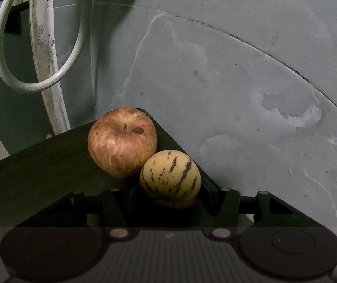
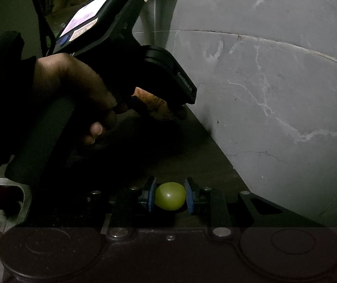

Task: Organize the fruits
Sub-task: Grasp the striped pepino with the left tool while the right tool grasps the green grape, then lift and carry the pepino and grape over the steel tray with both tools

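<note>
In the left wrist view a yellow melon with dark purple streaks (image 1: 170, 176) sits between the fingers of my left gripper (image 1: 170, 192), which is shut on it just above the corner of a dark table (image 1: 39, 176). A red-streaked apple (image 1: 122, 142) stands on the table and touches the melon's far left side. In the right wrist view my right gripper (image 2: 170, 197) is shut on a small green grape (image 2: 170, 196) between its blue pads (image 2: 152, 197). Further off, a person's hand (image 2: 74, 89) holds the left gripper (image 2: 168, 110) with the melon (image 2: 152, 101) at its tip.
Grey marbled floor (image 1: 239, 94) lies beyond the table edge (image 2: 215, 141). A white cable loop (image 1: 39, 47) hangs at the upper left. A metal tray (image 2: 24, 195) holding a dark reddish fruit (image 2: 3, 198) sits at the lower left of the right wrist view.
</note>
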